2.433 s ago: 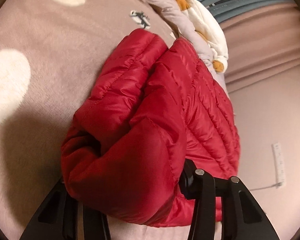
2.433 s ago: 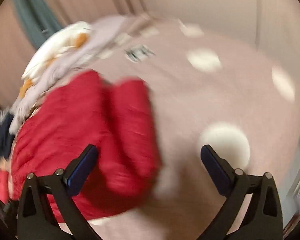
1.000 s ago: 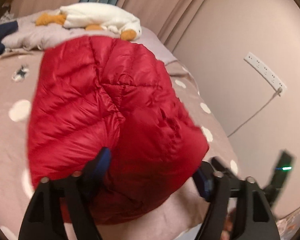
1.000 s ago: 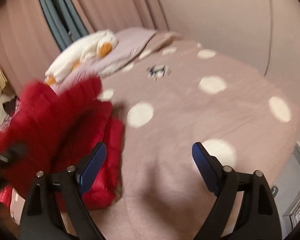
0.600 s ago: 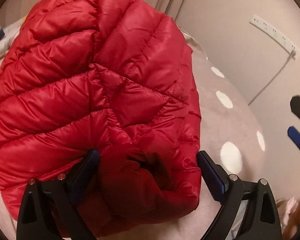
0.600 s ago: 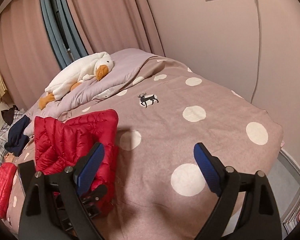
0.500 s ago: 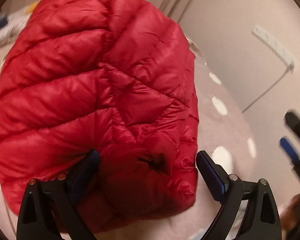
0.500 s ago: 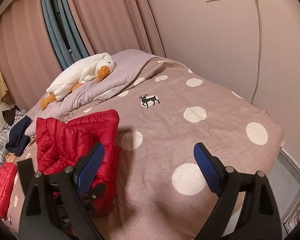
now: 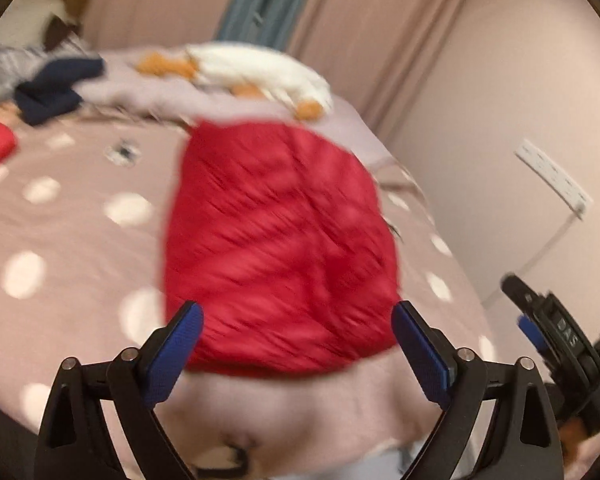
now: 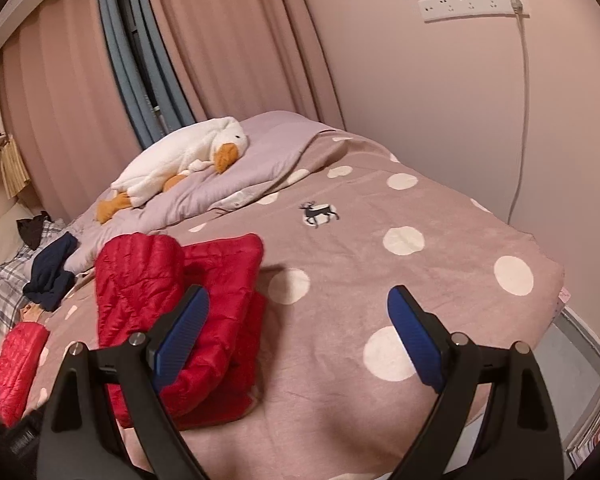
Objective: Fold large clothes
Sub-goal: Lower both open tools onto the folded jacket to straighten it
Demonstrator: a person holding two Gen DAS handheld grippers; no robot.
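Left claw [image 9: 298,338] has its jaws wide and closing slightly with nothing gripped, the folded red puffer jacket [image 9: 276,248] lying free on the polka-dot bed [image 9: 60,216] just beyond its tips; right claw [image 10: 298,332] is also spread and empty, jacket [image 10: 180,300] to its left. Step reads as release after the fold (looks finished): best to back off without snagging the slippery bundle. Both claws tilt downward toward the bed, left view blurred.

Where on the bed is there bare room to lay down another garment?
Free: the dotted cover between the folded red jacket and the wall-side edge, up to the deer print. Crowded: the far side, with navy clothes, a second red piece and the plush goose.
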